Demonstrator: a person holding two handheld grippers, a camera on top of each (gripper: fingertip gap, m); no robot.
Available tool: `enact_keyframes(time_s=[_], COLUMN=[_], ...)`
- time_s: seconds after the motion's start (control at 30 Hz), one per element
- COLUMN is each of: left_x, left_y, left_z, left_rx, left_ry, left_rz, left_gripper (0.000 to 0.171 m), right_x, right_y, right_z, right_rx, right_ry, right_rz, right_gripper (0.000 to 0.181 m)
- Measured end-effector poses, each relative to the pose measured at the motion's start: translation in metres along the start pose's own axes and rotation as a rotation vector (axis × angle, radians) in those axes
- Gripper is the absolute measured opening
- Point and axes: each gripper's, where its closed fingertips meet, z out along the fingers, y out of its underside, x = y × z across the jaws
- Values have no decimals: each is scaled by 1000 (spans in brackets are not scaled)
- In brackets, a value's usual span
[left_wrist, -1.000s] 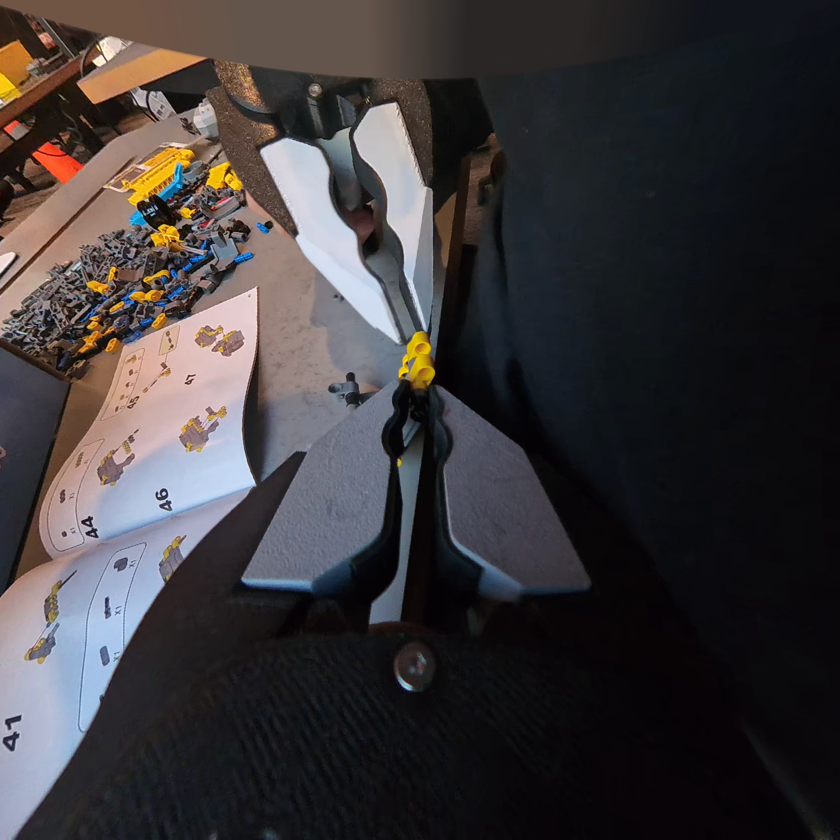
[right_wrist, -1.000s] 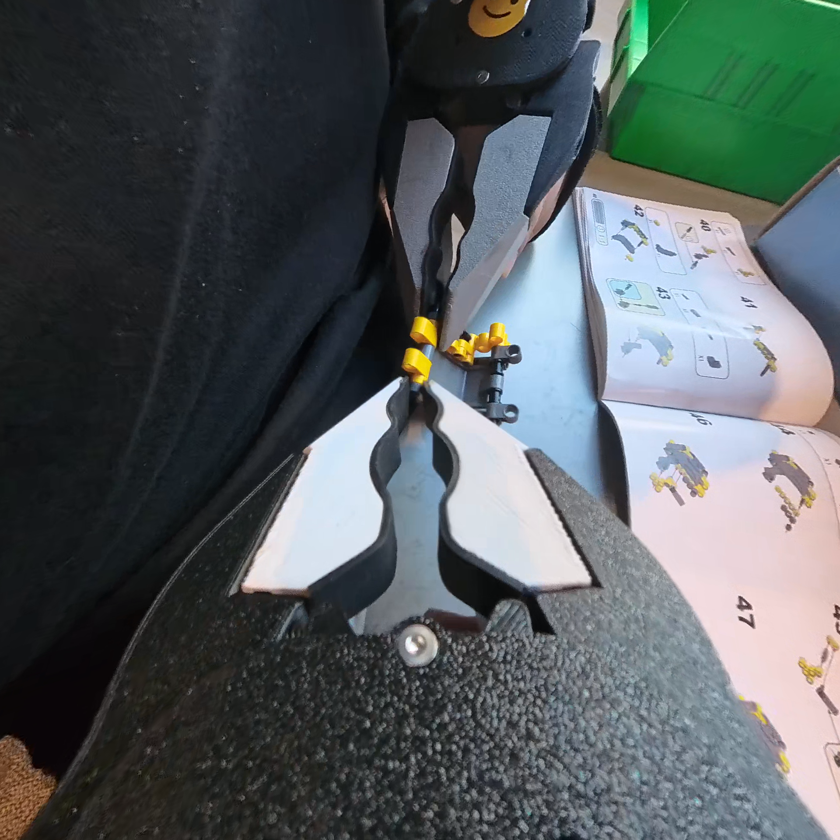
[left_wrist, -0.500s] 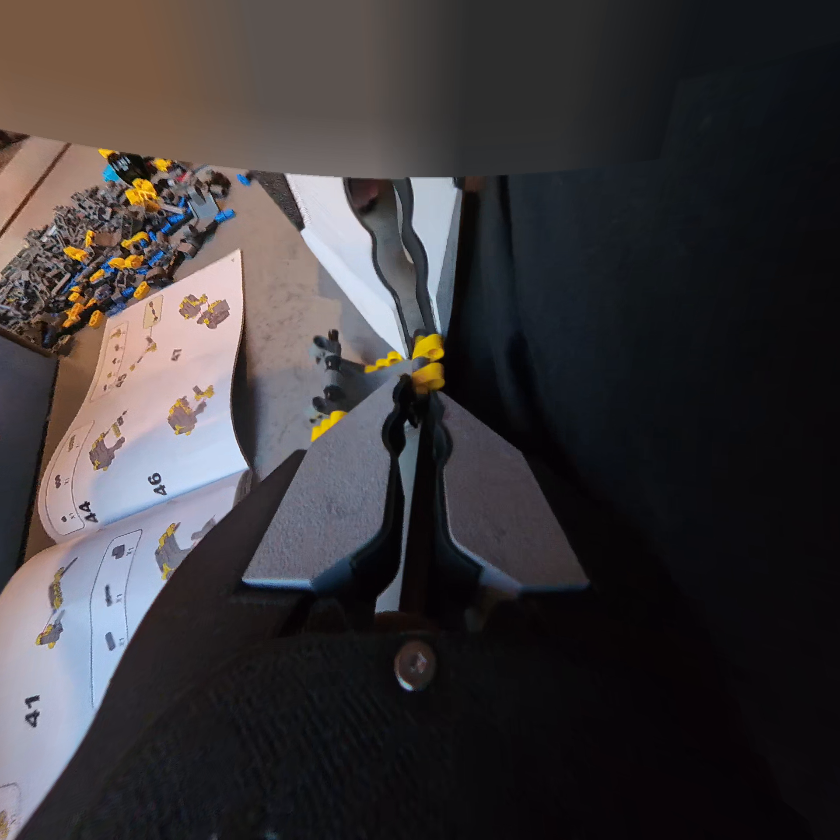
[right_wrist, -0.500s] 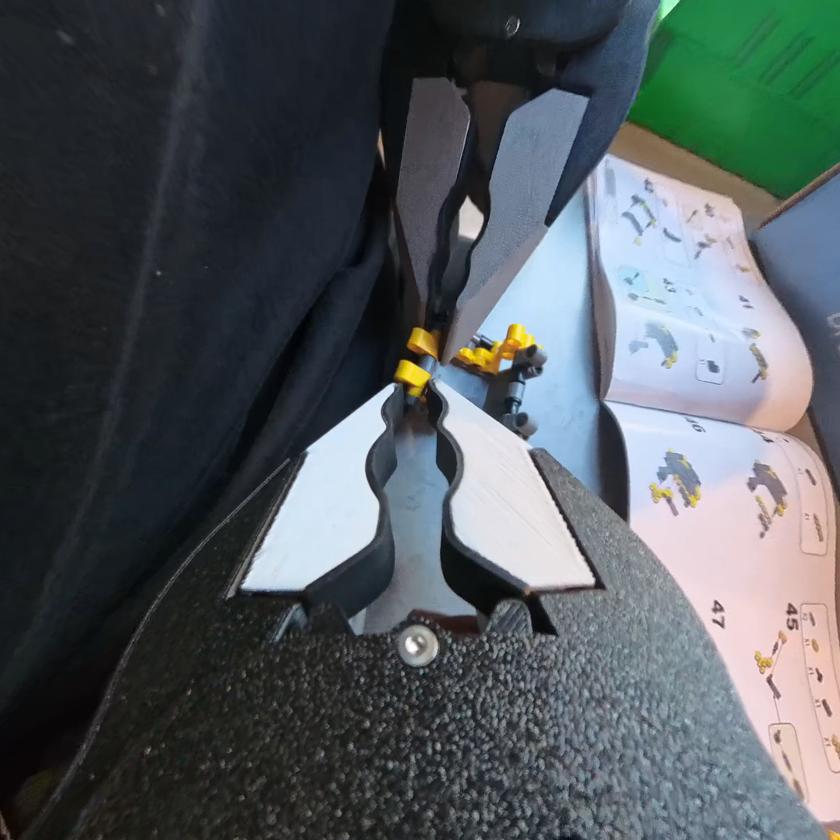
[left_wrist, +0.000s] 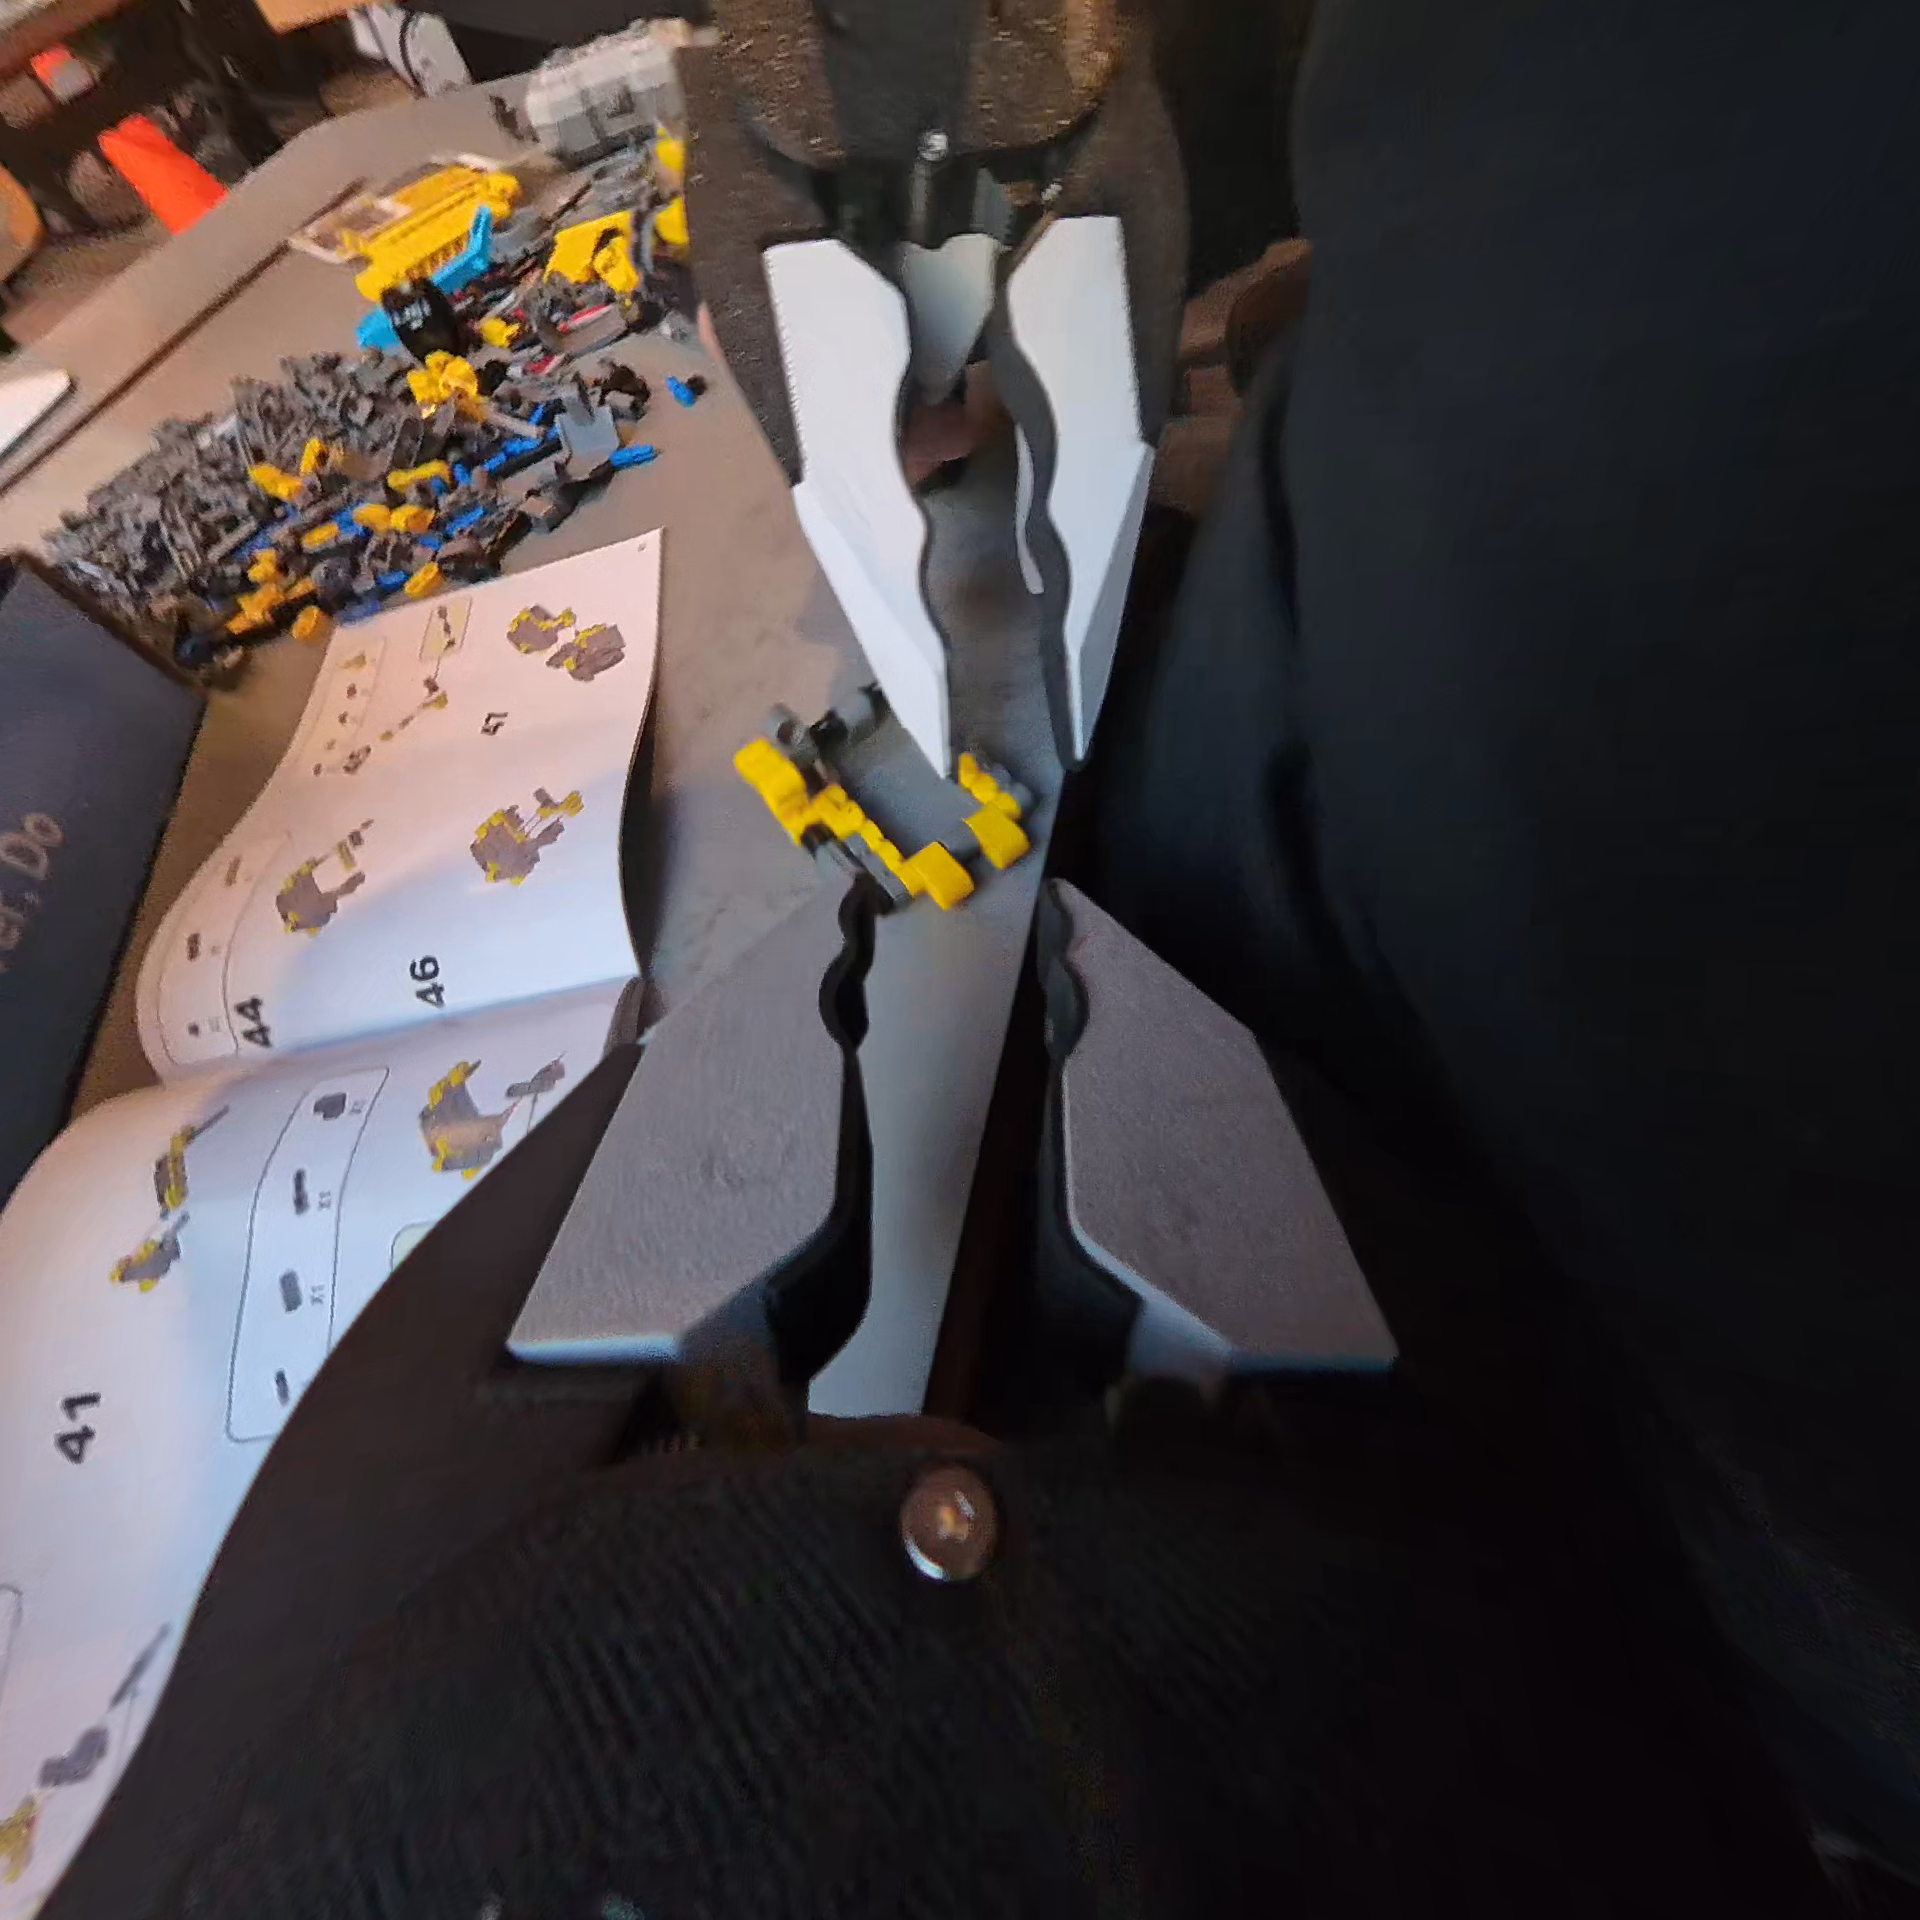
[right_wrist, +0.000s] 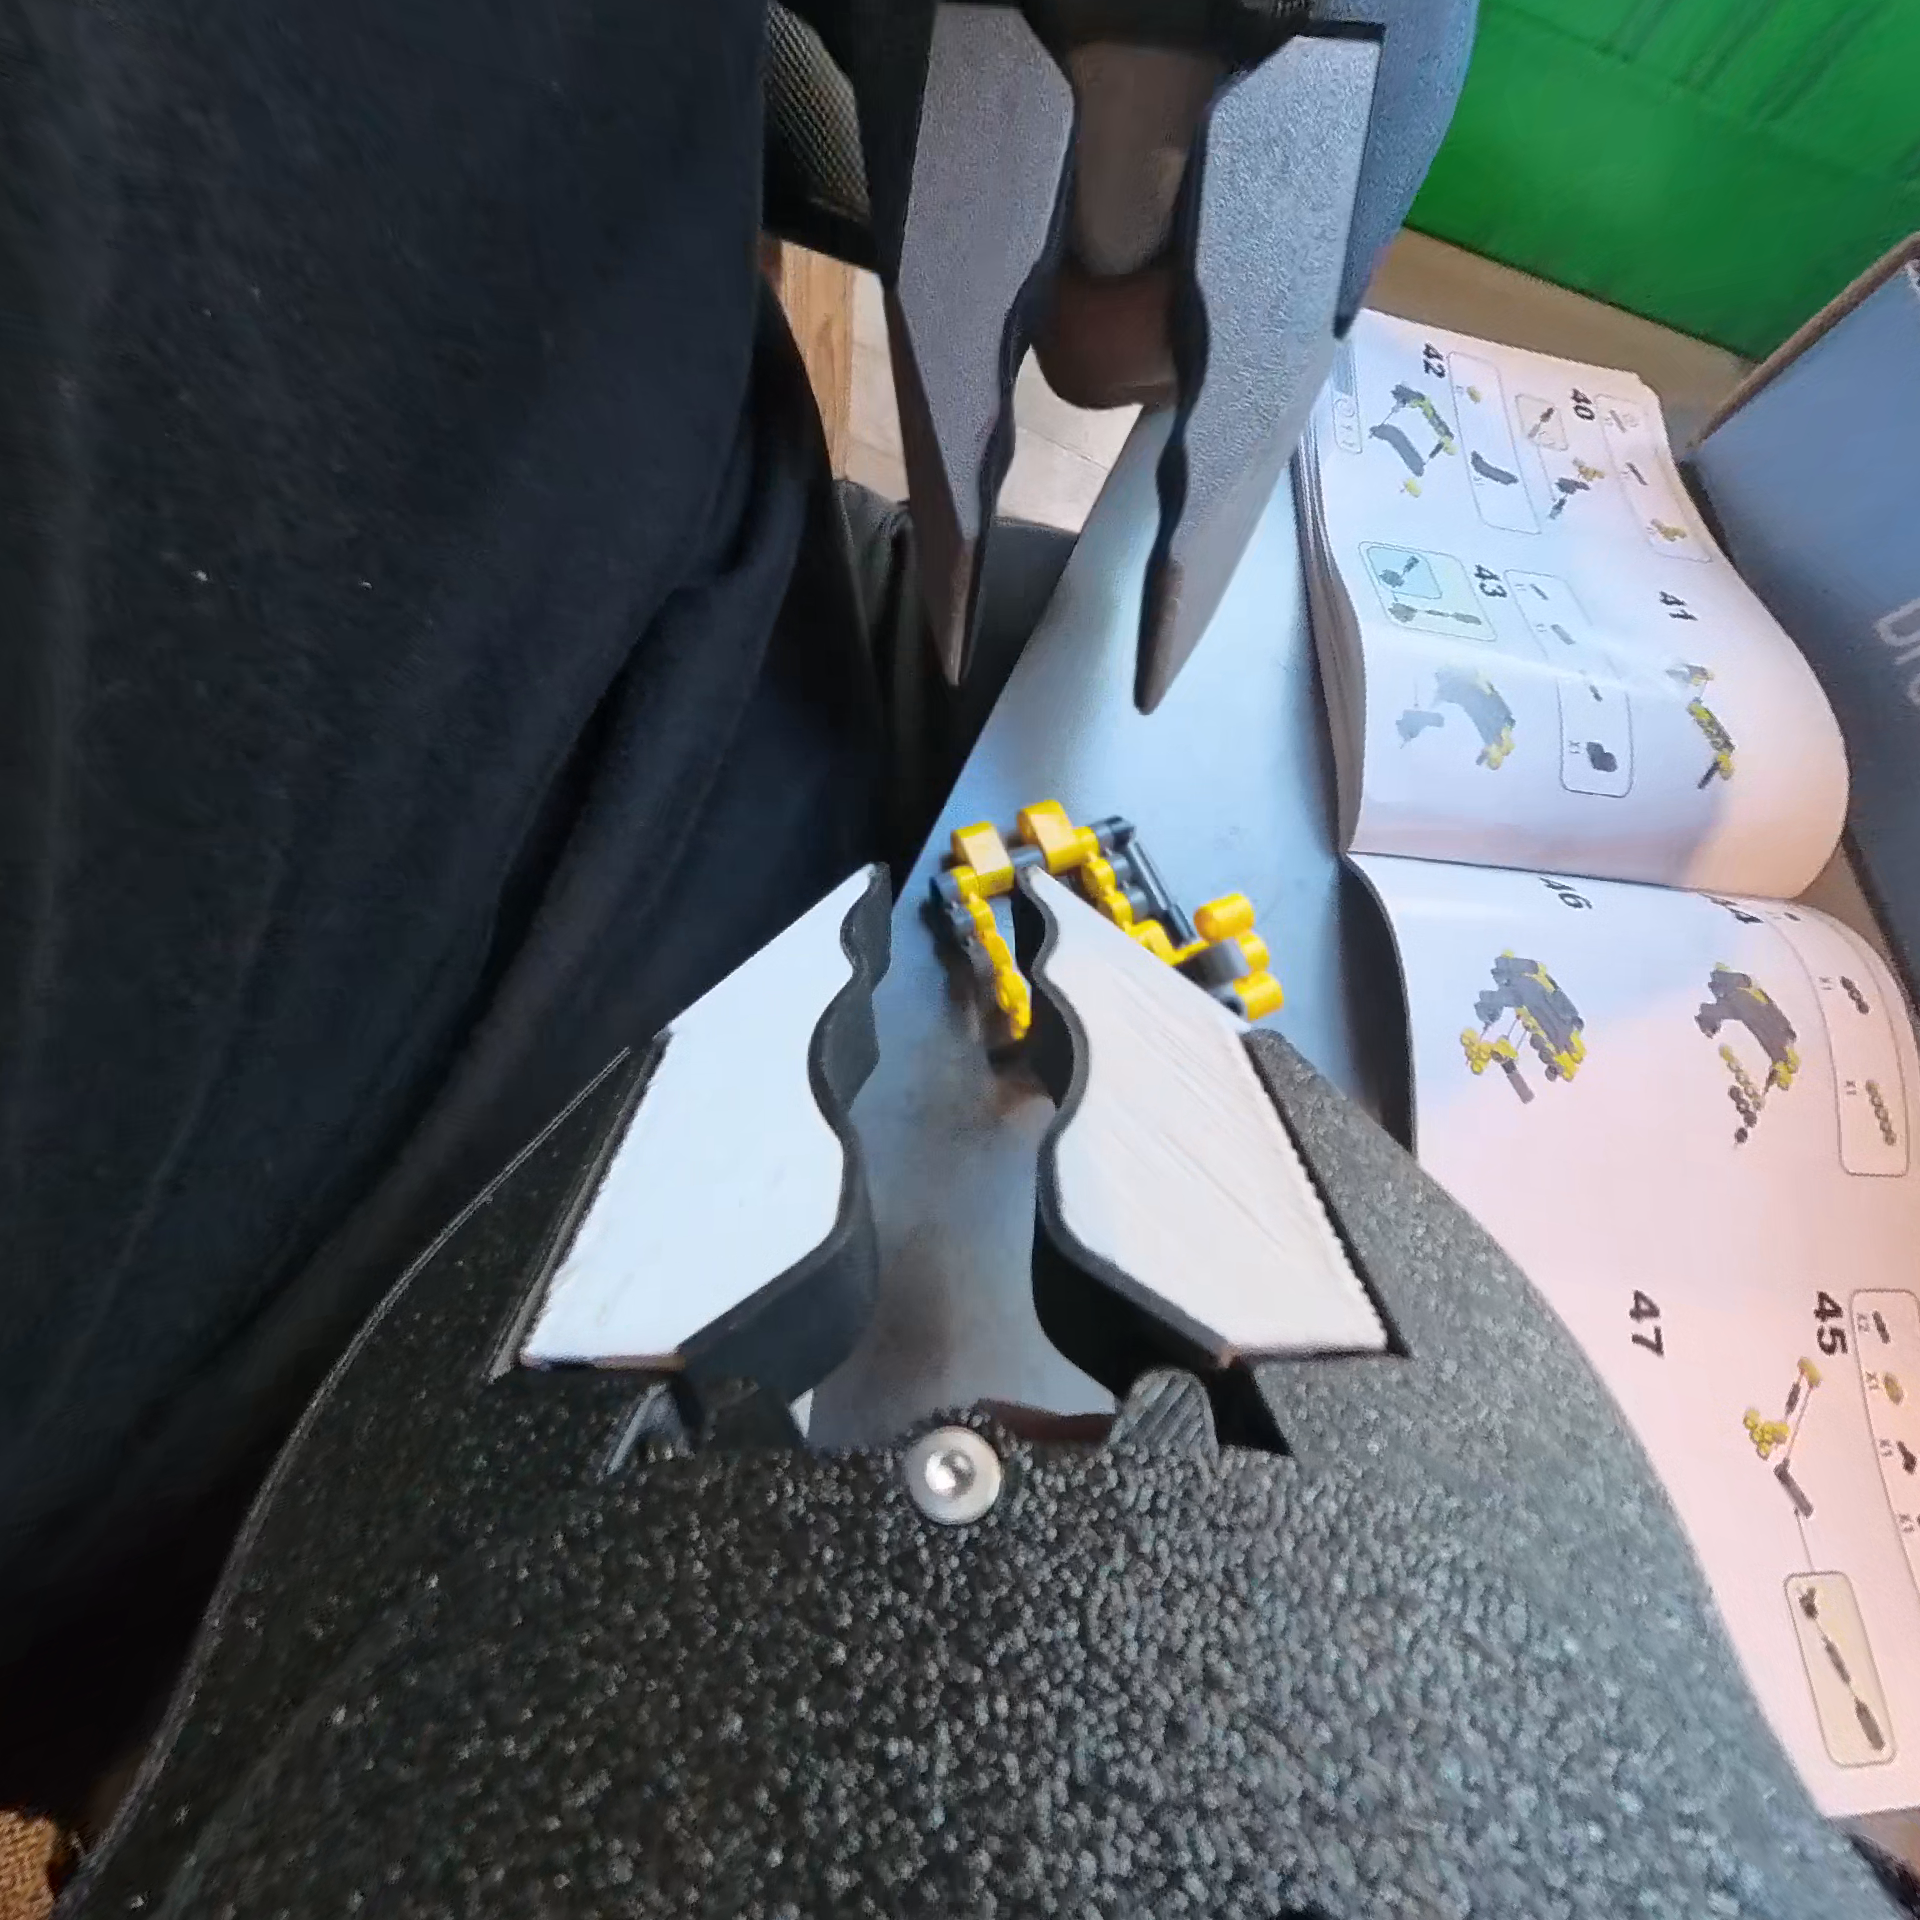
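Observation:
A small yellow and grey brick assembly (left_wrist: 883, 821) lies on the grey table (left_wrist: 727, 644) close to its near edge; it also shows in the right wrist view (right_wrist: 1101, 914). My left gripper (left_wrist: 954, 894) is open and empty, its tips just short of the assembly. My right gripper (right_wrist: 956, 873) is open and empty, with its right finger over part of the assembly. The two grippers face each other across it: the right gripper (left_wrist: 1013, 753) shows in the left wrist view, and the left gripper (right_wrist: 1049, 681) shows in the right wrist view.
An open instruction booklet (left_wrist: 395, 831) lies beside the assembly and also shows in the right wrist view (right_wrist: 1558, 675). A pile of loose grey, yellow and blue pieces (left_wrist: 343, 488) lies farther back. A dark box (right_wrist: 1818, 468) and a green crate (right_wrist: 1662, 156) stand beyond the booklet. A person's dark clothing (left_wrist: 1558, 935) is at the table edge. My left and right fingertips are right by each other.
Both grippers were shut on the assembly, holding it between them above the table edge. Both have opened and drawn apart, and the assembly now lies on the table.

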Motion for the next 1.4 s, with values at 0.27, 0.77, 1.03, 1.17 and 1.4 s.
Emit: enact_keyframes(time_s=[0.27,0.77,1.03,1.17,1.4], left_x=[-10,-10,-13,-15,-20], left_y=[6,16,16,14,11], left_z=[4,20,22,21,19], left_rx=[-64,-176,-176,-160,-127], left_ry=[6,53,0,-27,-67], left_rz=[-125,-201,-175,-159,-168], left_gripper=[38,39,37,36,34], right_x=[9,33,37,38,38], right_y=[4,30,34,33,32], right_z=[-26,-30,-31,-33,-34], right_rx=[65,-19,103,147,170], right_ry=[83,174,-100,-189,-227], right_rz=[143,431,932,1026,1059], right_gripper=[18,16,15,15,15])
